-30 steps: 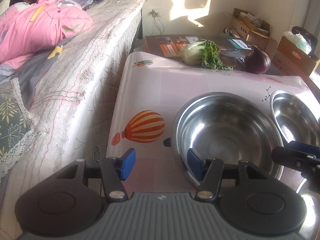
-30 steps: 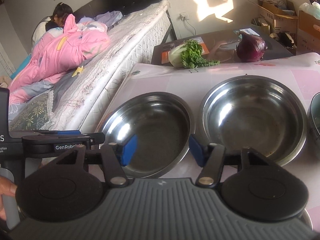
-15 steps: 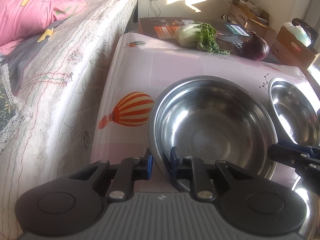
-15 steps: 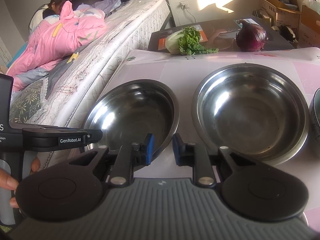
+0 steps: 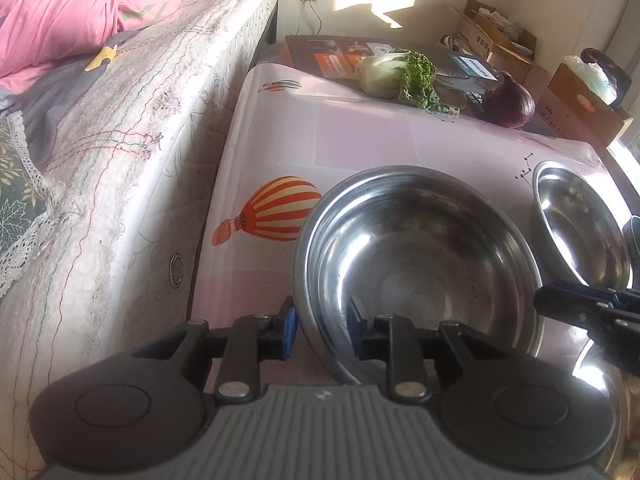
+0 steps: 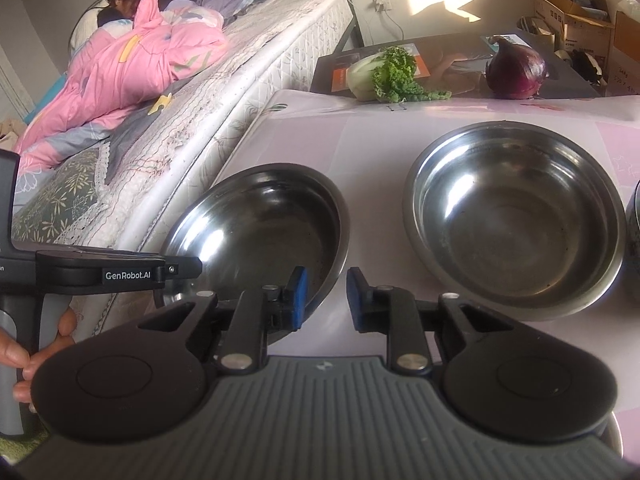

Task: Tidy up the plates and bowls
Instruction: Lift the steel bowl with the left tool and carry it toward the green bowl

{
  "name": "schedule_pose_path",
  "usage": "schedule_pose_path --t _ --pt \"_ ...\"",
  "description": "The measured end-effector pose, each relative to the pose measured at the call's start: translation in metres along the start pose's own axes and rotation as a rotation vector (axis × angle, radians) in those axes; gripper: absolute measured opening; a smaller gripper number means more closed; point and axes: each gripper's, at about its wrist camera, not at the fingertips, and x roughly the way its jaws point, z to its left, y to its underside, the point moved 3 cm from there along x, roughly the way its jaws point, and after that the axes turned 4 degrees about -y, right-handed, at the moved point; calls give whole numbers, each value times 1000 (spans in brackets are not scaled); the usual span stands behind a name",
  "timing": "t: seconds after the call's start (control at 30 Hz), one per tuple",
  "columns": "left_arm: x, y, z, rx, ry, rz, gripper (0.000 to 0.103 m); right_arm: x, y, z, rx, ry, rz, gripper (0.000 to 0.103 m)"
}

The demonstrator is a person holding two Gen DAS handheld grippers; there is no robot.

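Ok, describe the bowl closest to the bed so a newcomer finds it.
Beside the bed stands a pink-clothed table carrying steel bowls. The near-bed bowl sits right by the hot-air balloon print, at the bed-side edge; its neighbour lies farther right.

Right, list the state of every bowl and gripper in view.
Left round steel bowl: empty, rim between both grippers' fingers.
Right round steel bowl: empty, untouched.
Left gripper: fingers astride the left bowl's rim, just been opening; grip unclear.
Right gripper: fingers just been opening, open astride the same rim.
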Motion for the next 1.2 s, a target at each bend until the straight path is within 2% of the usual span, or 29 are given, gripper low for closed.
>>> schedule_pose_path --t 0.33,0.67,0.87,1.2 --pt "17 -9 -1 -26 2 31 32 23 -7 -8 37 1 38 22" --pt "8 -2 -3 -24 34 31 29 24 -12 -8 48 4 21 19" --pt "15 -1 -5 -19 23 52 29 28 -14 -10 59 5 26 19" --pt "19 -6 -8 -10 -3 43 29 35 -14 -6 39 25 27 19"
